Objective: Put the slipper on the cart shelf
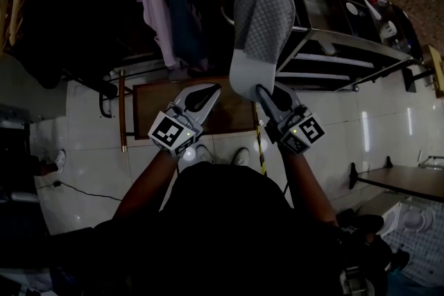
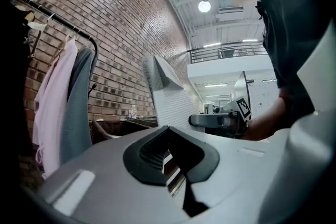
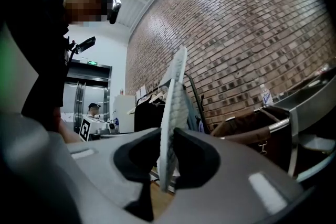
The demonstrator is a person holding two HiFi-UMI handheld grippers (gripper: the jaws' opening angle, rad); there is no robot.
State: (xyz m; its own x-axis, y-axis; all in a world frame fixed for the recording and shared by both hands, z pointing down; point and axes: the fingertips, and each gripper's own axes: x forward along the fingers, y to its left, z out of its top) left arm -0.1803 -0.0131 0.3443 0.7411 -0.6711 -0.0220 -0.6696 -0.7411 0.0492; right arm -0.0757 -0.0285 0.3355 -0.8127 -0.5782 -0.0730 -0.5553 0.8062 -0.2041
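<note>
The tiered metal cart (image 1: pixel 347 60) with its dark top stands ahead of my right gripper (image 1: pixel 263 91) and off to its right, with its open shelves facing me. The grey quilted fabric slipper (image 1: pixel 260 24) rises straight out of that gripper. It is clamped edge-on near the heel between the two dark pads, with the toe end farthest from the jaws. The bite sits close to the end, so I judge the long free part can swing. My left gripper (image 1: pixel 207 92) hovers just to the left of the right one, its jaws together on nothing.

To carry well, I would hold the clamp firm and swing the right gripper toward the cart without rolling it. I would lead the toe into a shelf gap clear of the rails, and let go only once the sole lies flat on the shelf. The left gripper should stay out of the path, ready to steady the toe if it droops.
</note>
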